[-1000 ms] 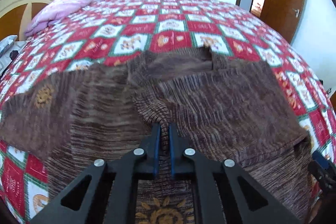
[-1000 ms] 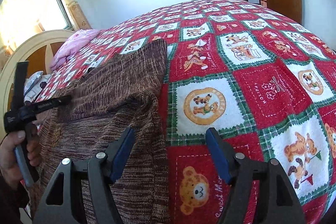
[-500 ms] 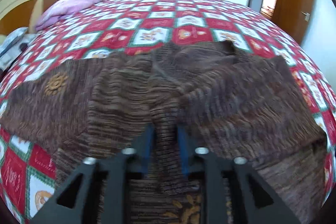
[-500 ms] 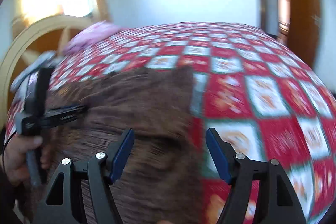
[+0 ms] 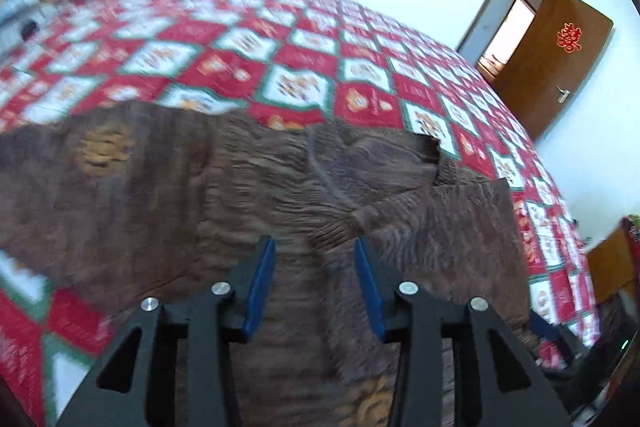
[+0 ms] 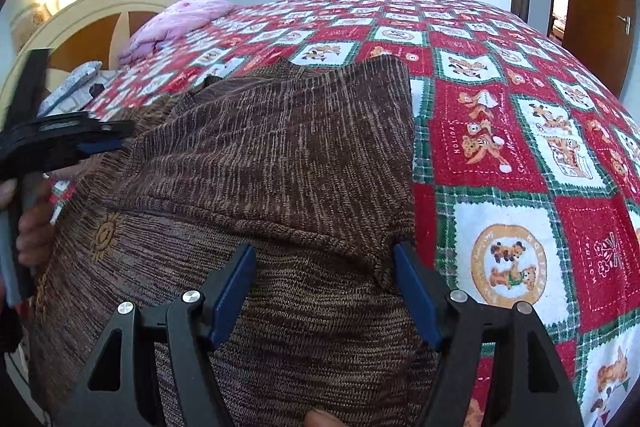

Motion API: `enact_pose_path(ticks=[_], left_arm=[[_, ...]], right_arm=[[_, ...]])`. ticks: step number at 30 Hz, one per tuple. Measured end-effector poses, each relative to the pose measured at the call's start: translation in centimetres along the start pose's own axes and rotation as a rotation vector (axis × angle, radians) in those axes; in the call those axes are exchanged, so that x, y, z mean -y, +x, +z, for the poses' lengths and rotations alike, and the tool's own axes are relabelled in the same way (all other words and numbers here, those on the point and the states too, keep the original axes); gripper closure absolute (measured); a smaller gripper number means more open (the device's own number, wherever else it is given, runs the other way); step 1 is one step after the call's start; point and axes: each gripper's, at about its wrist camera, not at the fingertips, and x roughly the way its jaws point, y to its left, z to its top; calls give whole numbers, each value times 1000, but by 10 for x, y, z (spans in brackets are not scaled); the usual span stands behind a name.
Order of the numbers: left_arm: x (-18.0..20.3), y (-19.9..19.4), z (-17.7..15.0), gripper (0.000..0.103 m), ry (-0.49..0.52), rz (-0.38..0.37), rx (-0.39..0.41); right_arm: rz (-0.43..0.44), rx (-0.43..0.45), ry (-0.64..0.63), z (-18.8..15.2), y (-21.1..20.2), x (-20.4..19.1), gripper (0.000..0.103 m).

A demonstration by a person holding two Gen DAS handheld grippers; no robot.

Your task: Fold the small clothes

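A brown knitted sweater (image 5: 168, 187) with small gold sun motifs lies spread on the bed; it also fills the near left of the right wrist view (image 6: 280, 163). Its right side is folded over the body, with a straight edge next to the quilt. My left gripper (image 5: 315, 247) is open just above the sweater's middle, near a ribbed cuff (image 5: 340, 223). My right gripper (image 6: 325, 255) is open over the sweater's near right corner. The left gripper also shows at the left edge of the right wrist view (image 6: 104, 139).
A red, white and green patchwork quilt (image 6: 508, 163) covers the bed. A pink pillow (image 6: 176, 23) and a cream headboard (image 6: 92, 7) lie at the far left. A brown door (image 5: 560, 67) stands open at the right.
My left gripper was shut on a sweater fold and has opened and let it go. My right gripper stayed open and swung left over the sweater's corner.
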Motion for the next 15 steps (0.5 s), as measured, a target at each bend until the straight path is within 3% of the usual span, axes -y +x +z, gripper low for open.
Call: enact_pose_path(ticks=[3, 7, 8, 9, 15], left_arm=[[7, 18, 6, 70, -6, 1, -35], [21, 37, 5, 74, 38, 31, -89], [23, 37, 4, 77, 48, 39, -81], [28, 38, 4, 93, 78, 49, -73], [32, 15, 12, 94, 126, 87, 86]], right_arm=[[43, 15, 42, 1, -1, 7, 31], [62, 21, 59, 1, -2, 10, 31], [60, 21, 57, 1, -2, 9, 31], [59, 21, 55, 1, -2, 9, 31], [40, 18, 38, 0, -1, 6, 31]])
